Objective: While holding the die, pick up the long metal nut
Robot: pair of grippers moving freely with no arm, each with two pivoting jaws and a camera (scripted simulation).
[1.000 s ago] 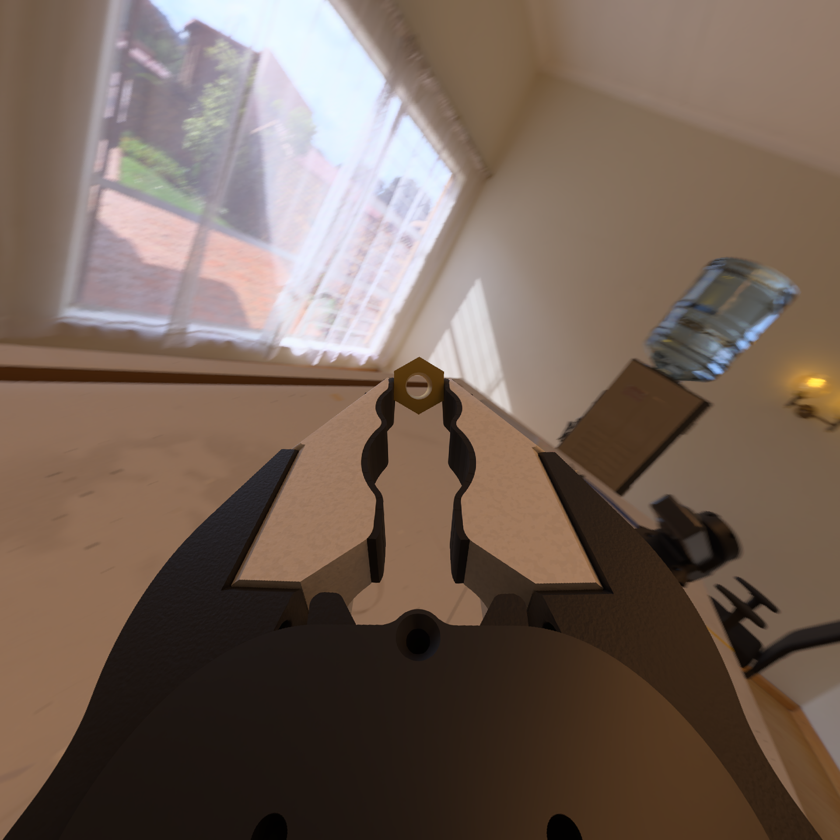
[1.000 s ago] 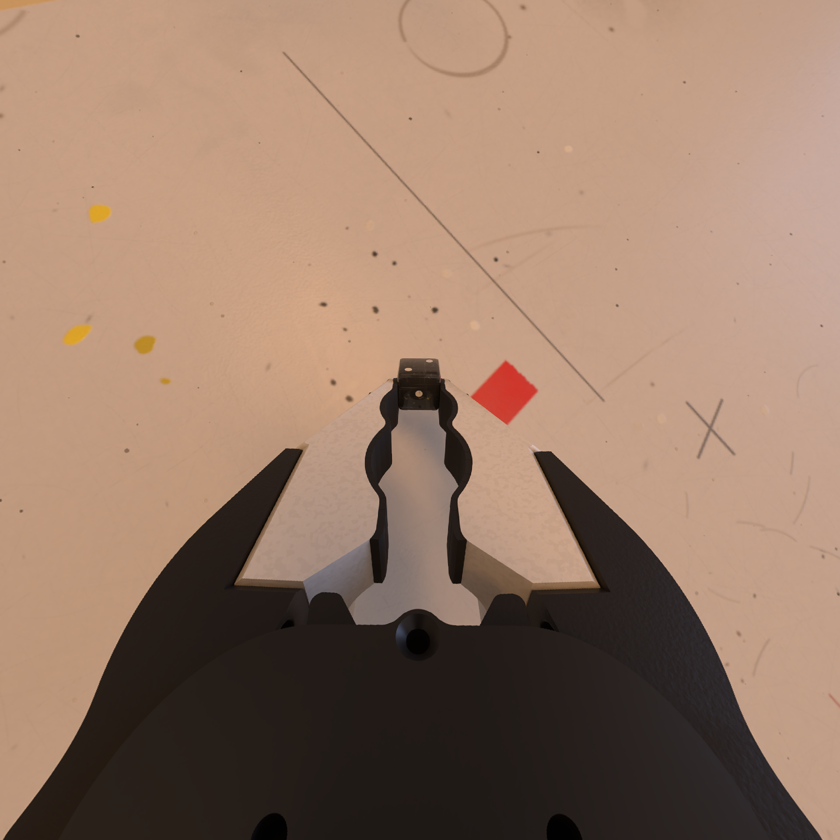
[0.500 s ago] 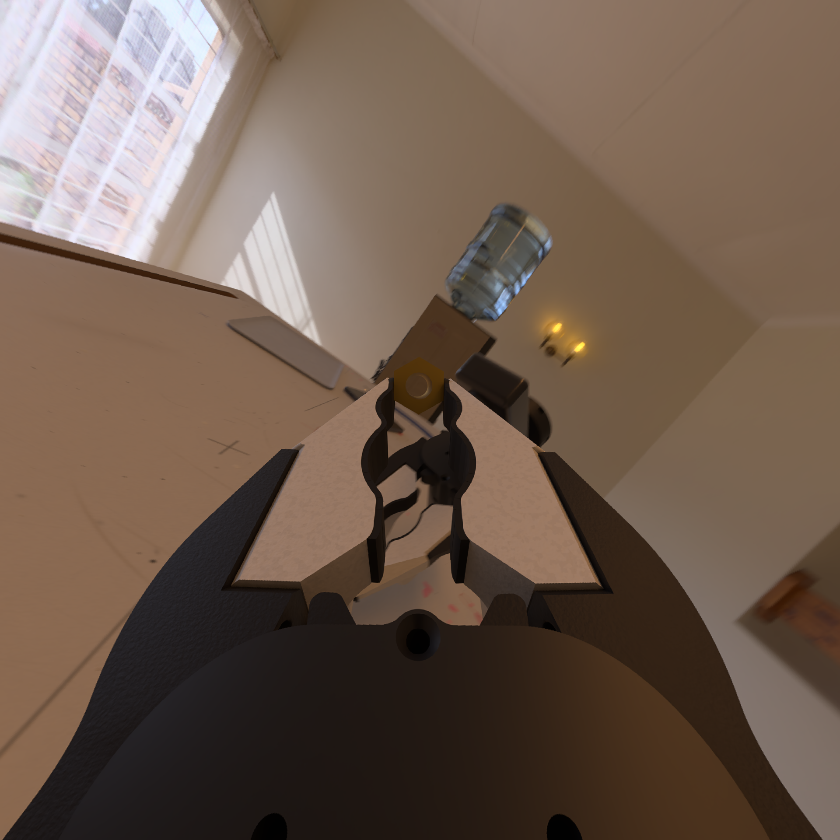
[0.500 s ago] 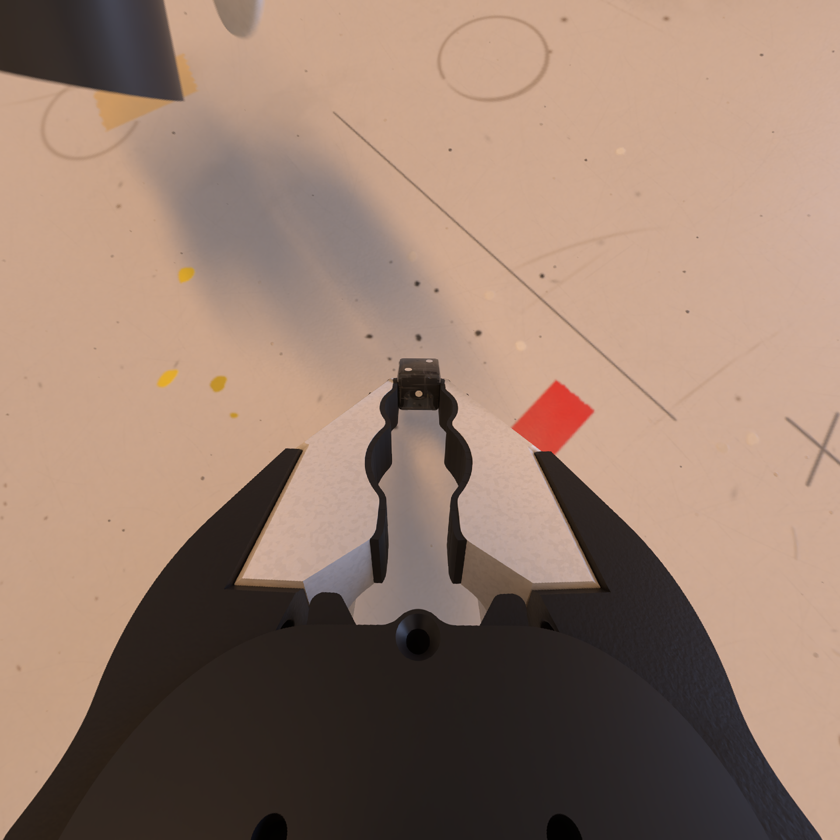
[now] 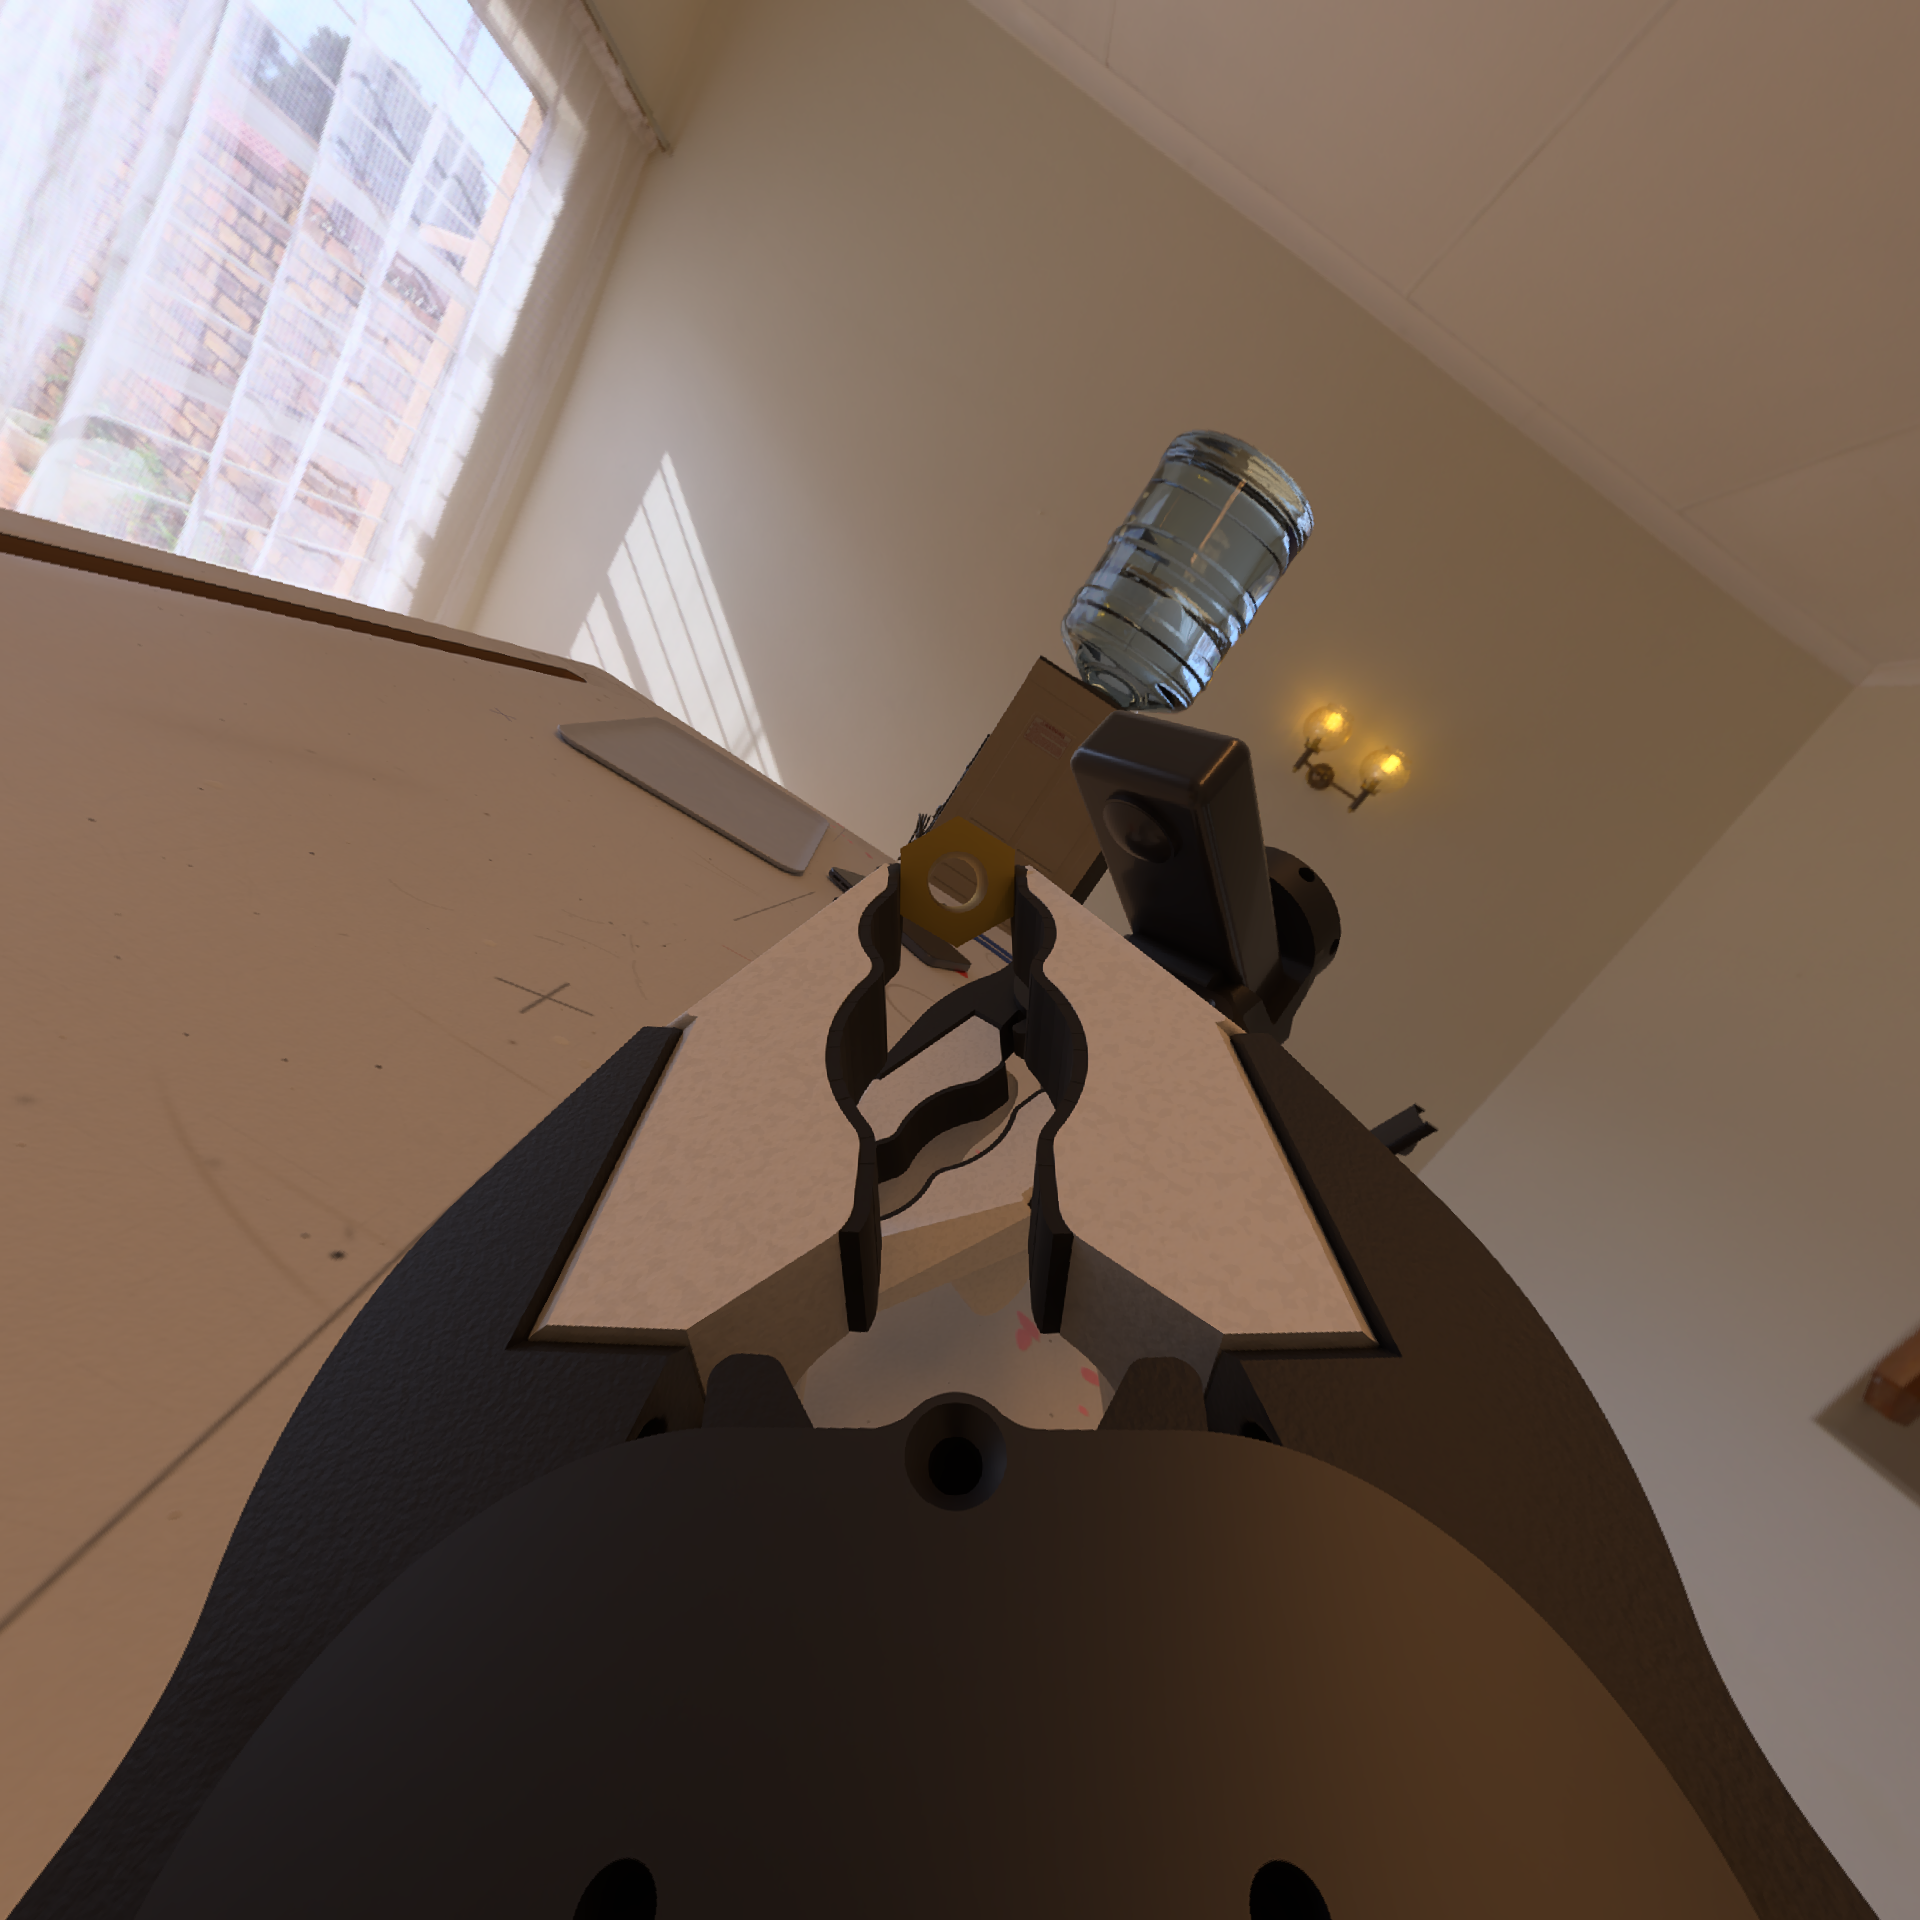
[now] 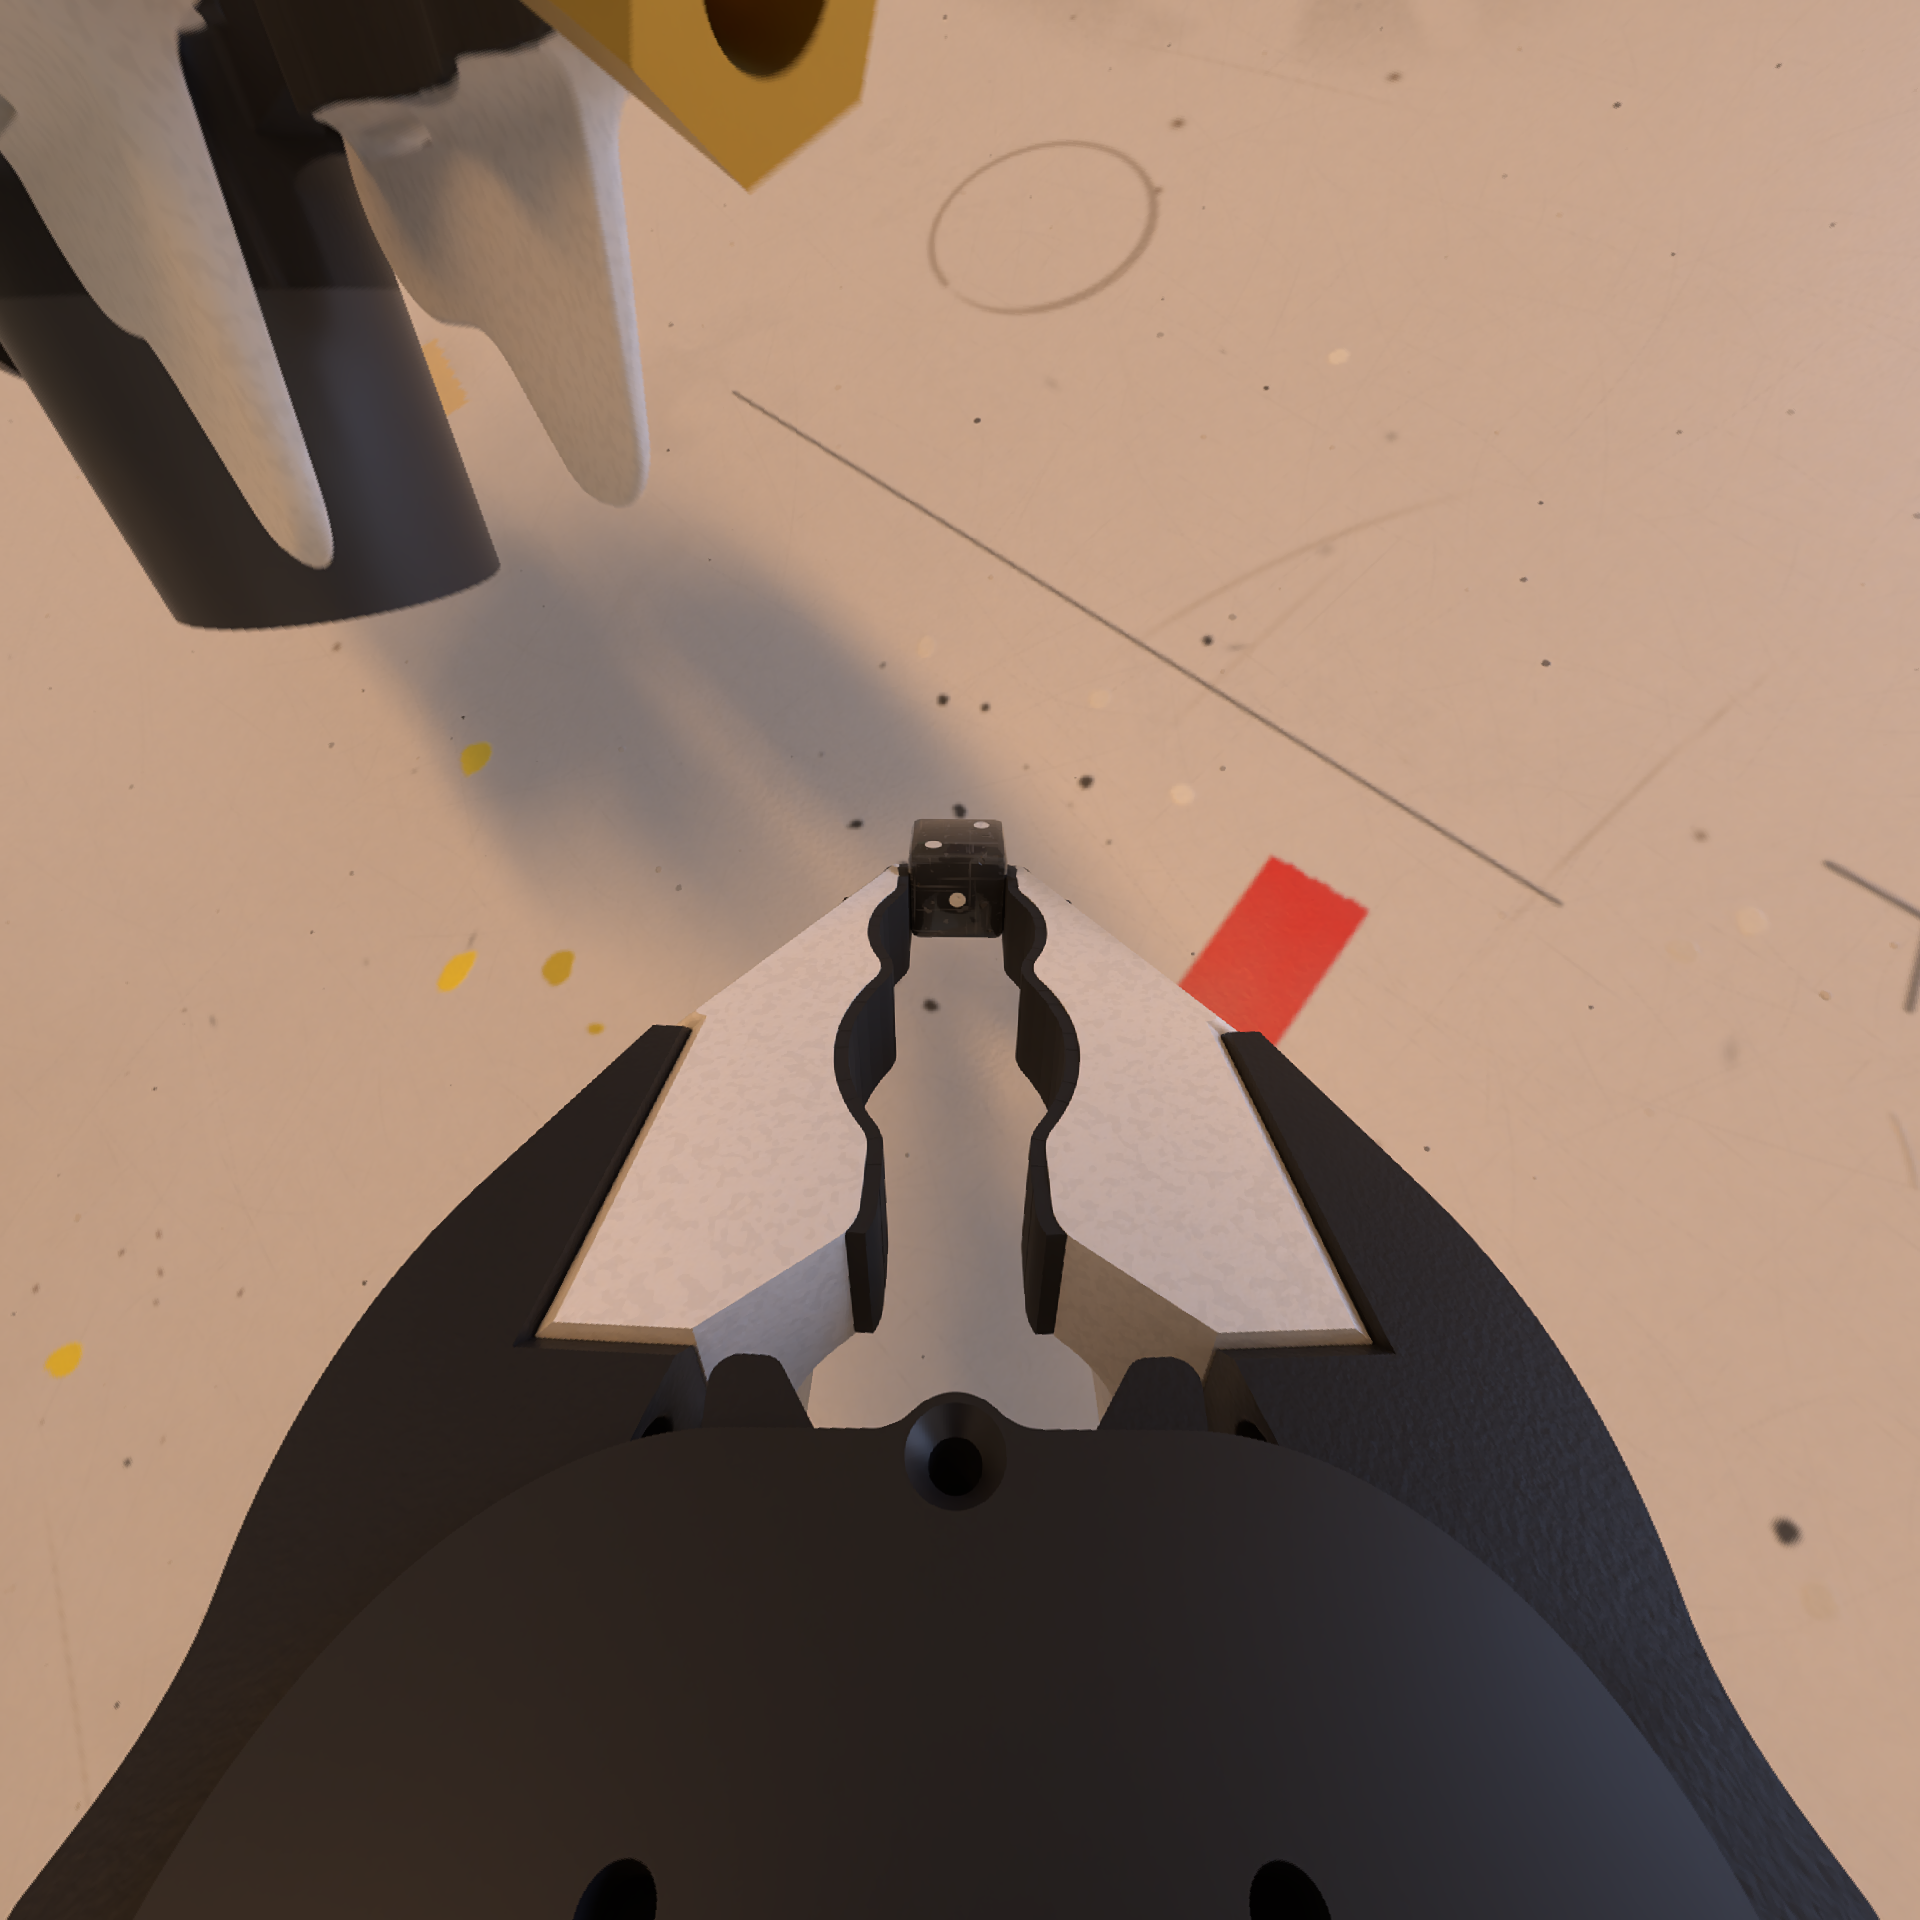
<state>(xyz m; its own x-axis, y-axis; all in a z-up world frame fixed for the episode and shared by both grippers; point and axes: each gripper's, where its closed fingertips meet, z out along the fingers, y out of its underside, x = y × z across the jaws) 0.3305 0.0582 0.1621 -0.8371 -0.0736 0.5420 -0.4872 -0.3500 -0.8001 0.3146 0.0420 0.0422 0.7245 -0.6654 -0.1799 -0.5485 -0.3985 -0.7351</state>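
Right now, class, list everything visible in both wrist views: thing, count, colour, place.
Long metal nut: one, brass-yellow, in the left gripper's tips.
Die: one, dark translucent, in the right gripper's tips.
Table: one, beige, speckled, below both.
Red tape patch: one, red, on the table right of the die.
Tablet: one, grey, flat on the far table.
Water bottle: one, clear, by the wall.
Wall lamp: one, two glowing bulbs.
Window: one, curtained, upper left.
Left gripper: black and white, shut.
Right gripper: black and white, shut.
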